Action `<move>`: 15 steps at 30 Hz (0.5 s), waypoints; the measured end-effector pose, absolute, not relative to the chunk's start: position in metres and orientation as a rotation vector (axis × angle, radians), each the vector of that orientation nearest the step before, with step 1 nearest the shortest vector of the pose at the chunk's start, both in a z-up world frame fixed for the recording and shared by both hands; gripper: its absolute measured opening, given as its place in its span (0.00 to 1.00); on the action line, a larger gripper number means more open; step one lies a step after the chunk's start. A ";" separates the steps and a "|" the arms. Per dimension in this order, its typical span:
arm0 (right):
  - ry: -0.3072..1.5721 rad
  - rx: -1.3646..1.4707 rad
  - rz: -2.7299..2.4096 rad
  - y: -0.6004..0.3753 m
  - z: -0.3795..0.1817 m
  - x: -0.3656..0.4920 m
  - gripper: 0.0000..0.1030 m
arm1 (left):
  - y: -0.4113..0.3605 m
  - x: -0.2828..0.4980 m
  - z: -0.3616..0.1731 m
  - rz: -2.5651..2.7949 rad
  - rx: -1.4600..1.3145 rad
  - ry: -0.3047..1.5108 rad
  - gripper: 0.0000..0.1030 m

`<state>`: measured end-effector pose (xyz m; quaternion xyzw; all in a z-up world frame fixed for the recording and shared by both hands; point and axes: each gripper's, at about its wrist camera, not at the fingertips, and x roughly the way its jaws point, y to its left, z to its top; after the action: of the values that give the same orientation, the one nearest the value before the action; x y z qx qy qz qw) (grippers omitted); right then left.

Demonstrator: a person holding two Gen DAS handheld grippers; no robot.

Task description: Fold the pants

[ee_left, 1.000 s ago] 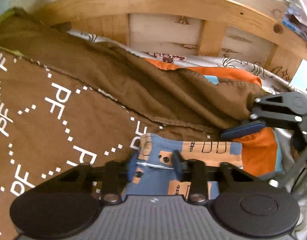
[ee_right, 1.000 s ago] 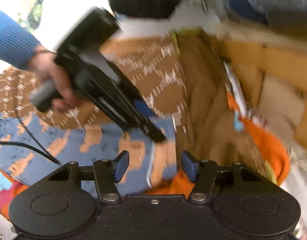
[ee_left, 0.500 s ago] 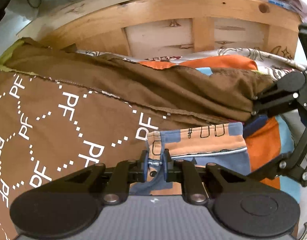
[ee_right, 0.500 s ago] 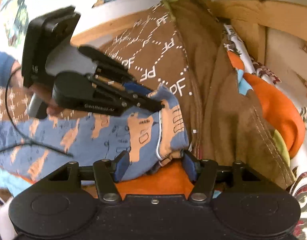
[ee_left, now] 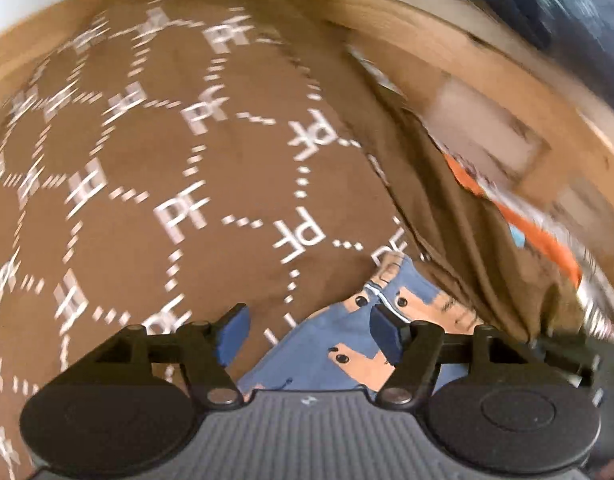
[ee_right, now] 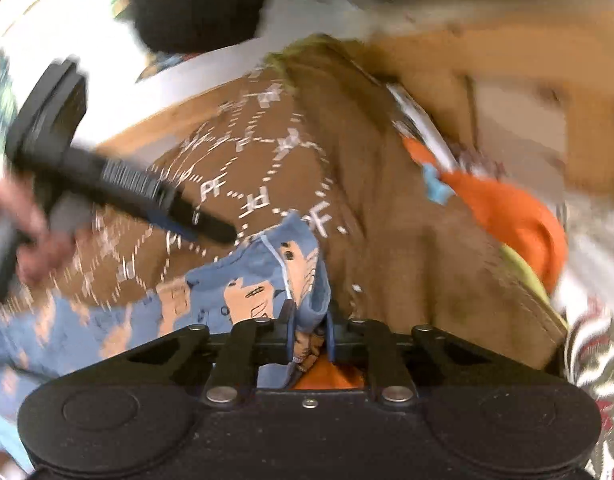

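Whereas half a second ago the left hand-held gripper point(ee_left: 307, 334) was clamped on the hem corner of the blue cotton pants printed with peach-coloured vehicles point(ee_left: 335, 344), its jaws are now opening and stand clear of the cloth, which lies below and between them, untouched. Over the same interval the right hand-held gripper point(ee_right: 310, 330), open around the neighbouring corner before, is closing, and its blue pads point(ee_right: 289, 330) already press on a bunched fold of that fabric. The grip on the garment has thus passed from left to right; in all likelihood the left is freed to take a new hold for the next fold.

The pants lie crumpled on the bed, their hem resting on the brown bedspread patterned with white letters and dotted diamonds point(ee_left: 235, 168), their bulk trailing to the left in the right wrist view. Beyond them a plain brown blanket point(ee_right: 391, 216) and an orange pillow point(ee_right: 519, 216) lie against the wooden bed frame point(ee_left: 487, 80).
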<state>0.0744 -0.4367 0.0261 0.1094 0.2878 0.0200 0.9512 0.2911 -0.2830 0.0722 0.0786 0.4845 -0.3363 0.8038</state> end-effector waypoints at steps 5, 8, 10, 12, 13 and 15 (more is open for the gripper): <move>0.505 -0.156 0.068 -0.383 0.030 0.062 0.14 | -0.274 0.298 0.085 -0.712 -0.060 1.145 0.73; 0.470 -0.358 0.087 -0.358 0.022 0.056 0.14 | -0.286 0.294 0.091 -0.702 -0.097 1.196 0.77; 0.458 -0.434 0.107 -0.348 0.017 0.051 0.14 | -0.294 0.291 0.095 -0.707 -0.110 1.214 0.80; 0.446 -0.500 0.123 -0.340 0.014 0.049 0.14 | -0.305 0.285 0.094 -0.718 -0.109 1.221 0.83; 0.441 -0.521 0.128 -0.338 0.013 0.048 0.13 | -0.311 0.281 0.093 -0.718 -0.099 1.222 0.83; 0.437 -0.551 0.138 -0.336 0.011 0.046 0.13 | -0.323 0.274 0.088 -0.696 -0.048 1.226 0.83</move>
<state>0.0464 -0.3357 0.0109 -0.2697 0.2140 0.0677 0.9364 0.2735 -0.3231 0.0884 -0.0220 0.5635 -0.3200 0.7613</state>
